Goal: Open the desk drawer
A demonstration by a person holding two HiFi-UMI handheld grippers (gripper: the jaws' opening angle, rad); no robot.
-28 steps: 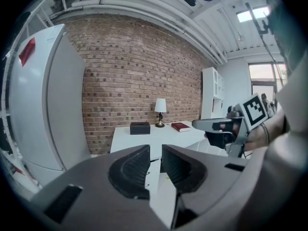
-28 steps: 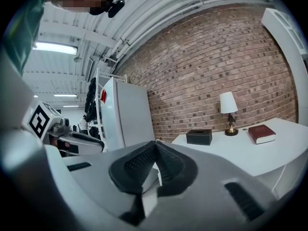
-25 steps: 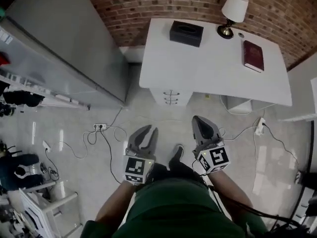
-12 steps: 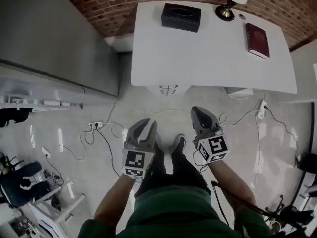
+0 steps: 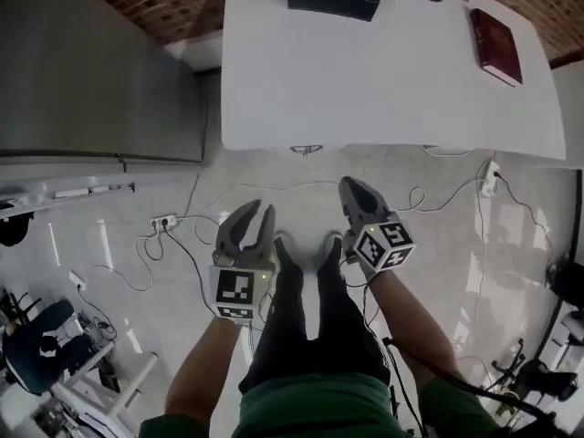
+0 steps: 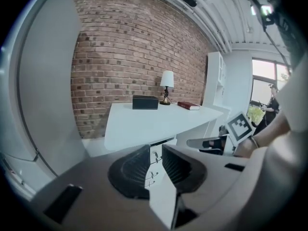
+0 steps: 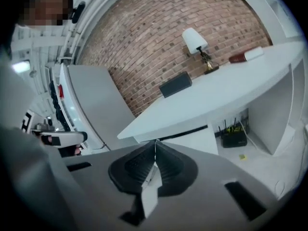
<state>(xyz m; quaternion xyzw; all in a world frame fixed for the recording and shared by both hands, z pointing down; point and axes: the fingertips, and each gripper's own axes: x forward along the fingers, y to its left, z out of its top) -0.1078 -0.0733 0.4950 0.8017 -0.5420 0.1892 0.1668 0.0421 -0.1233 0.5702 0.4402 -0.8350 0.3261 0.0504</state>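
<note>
A: What moved?
B: The left tongs (image 5: 256, 211) and right tongs (image 5: 351, 188) had dropped nearer the desk (image 5: 383, 89).
A: Their grip?
B: Left spread, empty; right pressed together. The drawer (image 5: 307, 150) sat closed under the desk's front edge, toward its left corner, well apart.

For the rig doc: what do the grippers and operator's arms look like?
Both the left gripper and right gripper are grey, with curved beak-like jaws, black ribbed pads and a cube of black-and-white square markers. Black cable trails past the right arm. Green top, forearms bare.
</note>
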